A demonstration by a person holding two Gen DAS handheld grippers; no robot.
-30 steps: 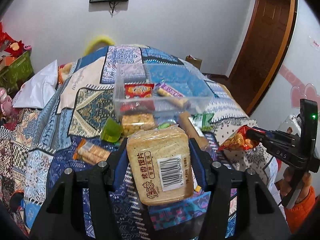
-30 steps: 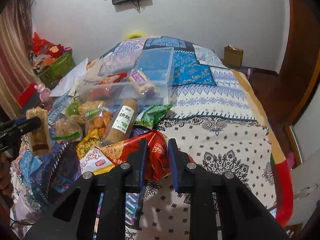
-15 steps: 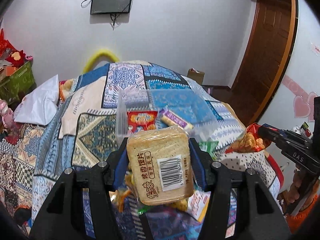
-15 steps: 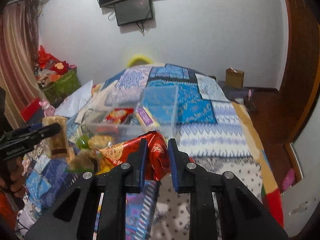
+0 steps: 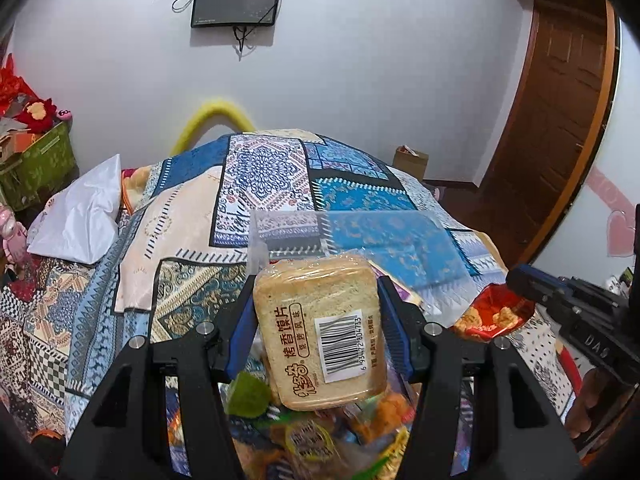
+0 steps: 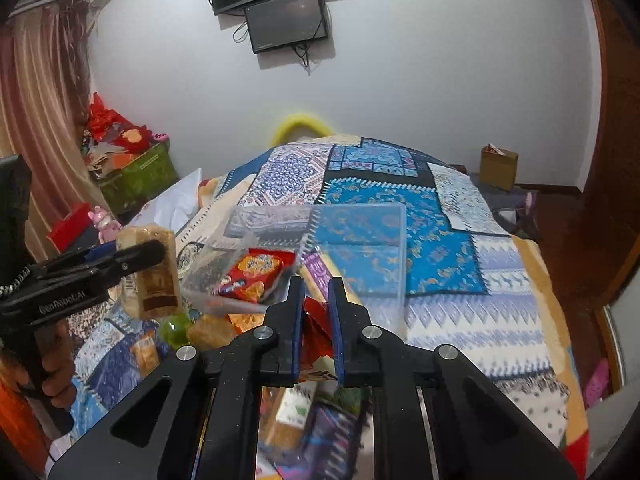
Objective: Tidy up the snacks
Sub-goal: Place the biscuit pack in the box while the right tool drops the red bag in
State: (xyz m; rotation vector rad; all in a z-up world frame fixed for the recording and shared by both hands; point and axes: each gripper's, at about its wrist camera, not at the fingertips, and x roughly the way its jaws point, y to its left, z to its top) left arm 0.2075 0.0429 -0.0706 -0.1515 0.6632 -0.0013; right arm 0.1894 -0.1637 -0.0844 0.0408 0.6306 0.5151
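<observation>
My left gripper [image 5: 316, 280] is shut on a clear pack of toasted bread slices [image 5: 320, 328] with a barcode, held in the air above the snack pile; the pack also shows in the right wrist view [image 6: 154, 272]. My right gripper [image 6: 317, 284] is shut on a red foil snack bag [image 6: 314, 340], also seen in the left wrist view [image 5: 496, 314]. A clear plastic box [image 6: 360, 240] lies on the patchwork bed just ahead of both grippers. It holds a red biscuit pack [image 6: 252, 274] and a purple bar [image 6: 320, 272].
Several loose snacks [image 5: 312, 436] lie on the bedspread [image 6: 440, 248] below the grippers, among them a green jelly cup [image 6: 174, 330]. A white pillow [image 5: 80, 216] is at the left. A wooden door [image 5: 552, 140] and a cardboard box [image 6: 498, 166] are at the right.
Both grippers have lifted their packs off the pile and moved forward toward the clear box. The box now sits closer in both views.
</observation>
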